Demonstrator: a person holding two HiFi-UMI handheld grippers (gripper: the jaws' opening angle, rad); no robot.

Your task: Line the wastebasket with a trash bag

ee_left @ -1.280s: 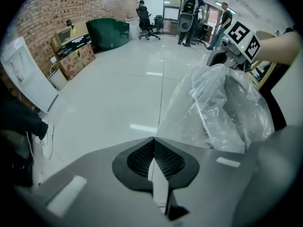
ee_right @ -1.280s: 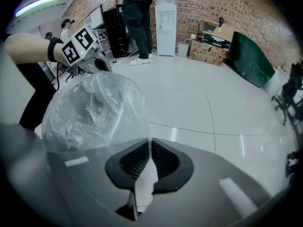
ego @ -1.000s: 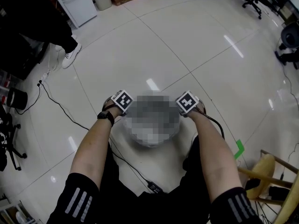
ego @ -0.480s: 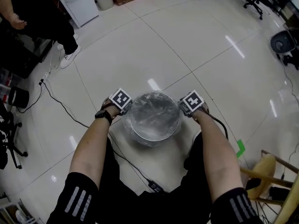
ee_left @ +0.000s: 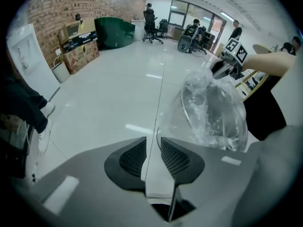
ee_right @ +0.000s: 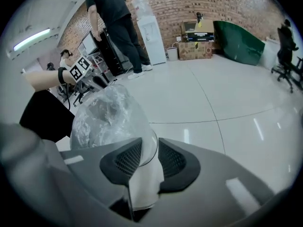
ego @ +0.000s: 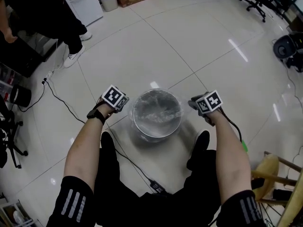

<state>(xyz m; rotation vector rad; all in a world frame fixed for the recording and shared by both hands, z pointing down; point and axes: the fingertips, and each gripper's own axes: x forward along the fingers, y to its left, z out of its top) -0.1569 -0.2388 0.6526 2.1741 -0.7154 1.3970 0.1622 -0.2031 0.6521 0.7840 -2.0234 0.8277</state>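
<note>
On the tiled floor (ego: pixel 189 46), the wastebasket (ego: pixel 156 126) stands upright between the person's shoes, the clear bag (ee_left: pixel 208 110) lining it and folded over its rim; the left gripper (ee_left: pixel 152 151) hangs just left of the wastebasket, its jaws having just been opening, slightly parted, nothing between them; the right gripper (ee_right: pixel 149 155) hangs just right of the wastebasket, its jaws likewise just opening, released and gripping nothing.

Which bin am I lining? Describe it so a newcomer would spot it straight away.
On the white tiled floor, look just ahead of the person's black shoes. The round grey wastebasket stands there, a clear trash bag over its rim. Unlike the bin far off beside the white water dispenser, it is wrapped in crinkled clear plastic.
</note>
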